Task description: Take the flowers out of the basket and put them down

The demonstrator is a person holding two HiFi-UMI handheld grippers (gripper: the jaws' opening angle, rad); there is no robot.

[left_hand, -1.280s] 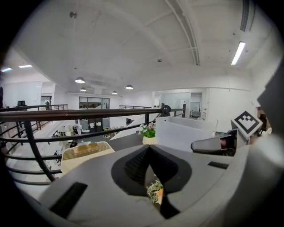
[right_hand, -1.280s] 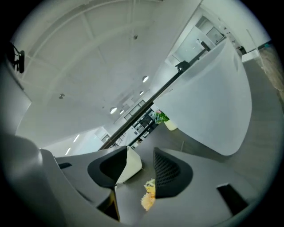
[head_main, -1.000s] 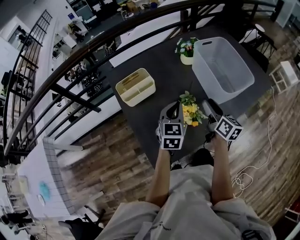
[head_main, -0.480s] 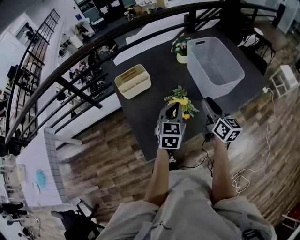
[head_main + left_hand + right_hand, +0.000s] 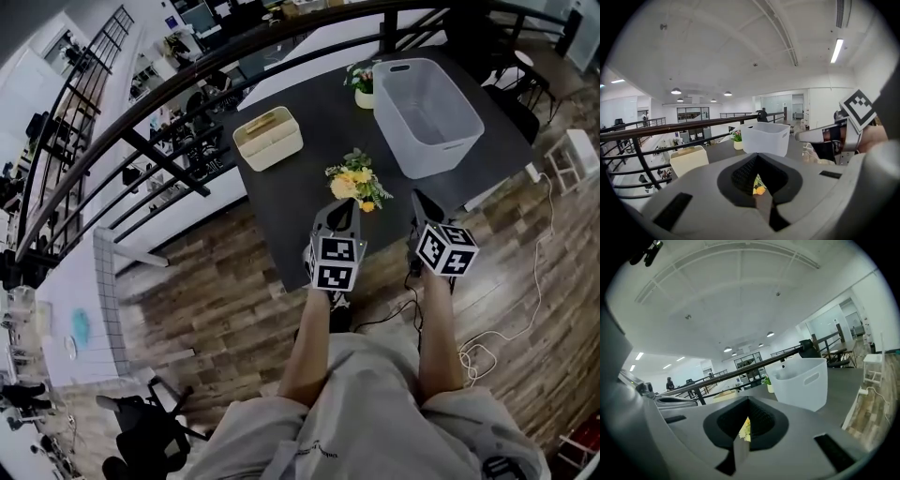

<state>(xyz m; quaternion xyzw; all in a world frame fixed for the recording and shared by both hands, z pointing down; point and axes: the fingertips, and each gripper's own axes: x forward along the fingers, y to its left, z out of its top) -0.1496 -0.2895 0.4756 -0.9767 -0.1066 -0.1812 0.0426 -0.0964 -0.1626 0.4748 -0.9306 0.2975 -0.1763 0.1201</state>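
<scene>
A bunch of yellow flowers [image 5: 354, 183] lies on the dark table [image 5: 300, 202], in front of the white basket [image 5: 427, 98], which shows nothing inside. My left gripper [image 5: 343, 210] hangs over the table's near edge just short of the bunch, shut and empty. My right gripper [image 5: 416, 196] is level with it to the right; its jaws have just been closing, with nothing between them. The left gripper view shows the flowers [image 5: 758, 188] through the gap behind the left gripper's [image 5: 757, 156] shut jaws, with the basket [image 5: 766, 138] beyond. The right gripper [image 5: 749, 400] likewise frames the flowers [image 5: 746, 427] and the basket [image 5: 799, 380].
A cream caddy [image 5: 267, 138] stands at the table's left. A small potted plant [image 5: 361, 82] sits by the basket's far left corner. A black railing [image 5: 141, 141] runs behind the table. Wooden floor [image 5: 216, 309] lies around the person's legs, with a cable [image 5: 487, 352] to the right.
Both grippers have drawn back from the bunch towards the person. The flowers, earlier between the two grippers, now lie alone on the table ahead of them.
</scene>
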